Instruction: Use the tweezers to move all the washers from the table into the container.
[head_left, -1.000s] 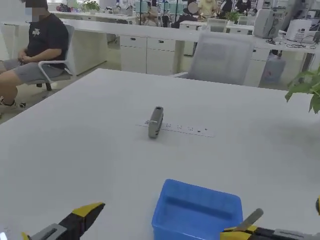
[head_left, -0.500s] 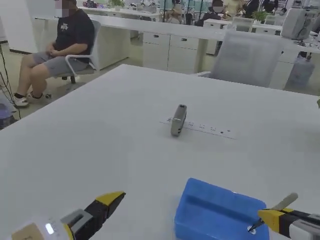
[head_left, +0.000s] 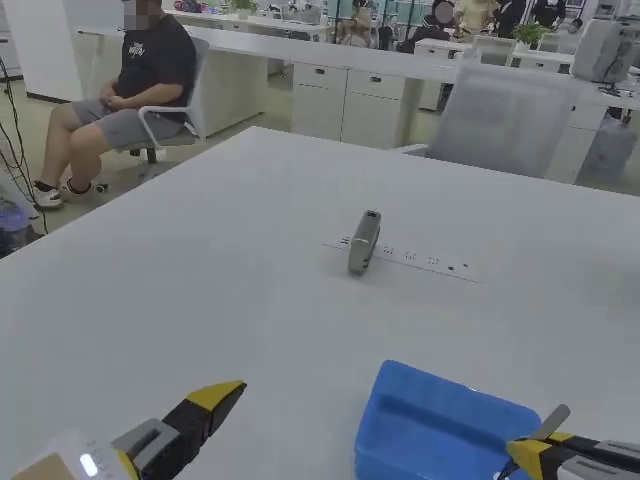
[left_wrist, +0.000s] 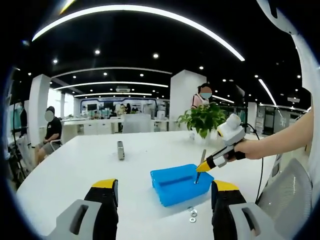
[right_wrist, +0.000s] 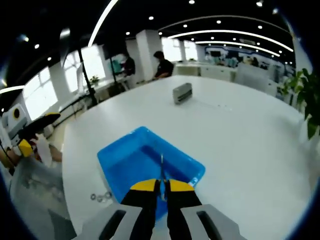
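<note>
A blue container (head_left: 450, 428) stands on the white table near the front edge. My right gripper (head_left: 528, 452) is shut on thin metal tweezers (right_wrist: 161, 170), whose tip points down into the blue container (right_wrist: 150, 162). In the left gripper view the tweezers (left_wrist: 201, 161) reach into the container (left_wrist: 179, 184) from the right gripper (left_wrist: 220, 155). Several small washers (left_wrist: 191, 214) lie on the table just in front of the container, also seen as washers (right_wrist: 101, 196) beside its left corner. My left gripper (left_wrist: 162, 189) is open, empty, left of the container; its yellow tip (head_left: 215, 396) hovers over the table.
A grey block (head_left: 363, 242) stands on a flush socket strip at mid-table. A grey chair (head_left: 495, 120) is behind the far edge, and a person sits at the far left (head_left: 130, 85). A potted plant (left_wrist: 202, 120) is at the table's right end.
The head camera has swung left and down, shifting the whole scene right. The right gripper with the tweezers sits slightly lower over the container. The left gripper stays open.
</note>
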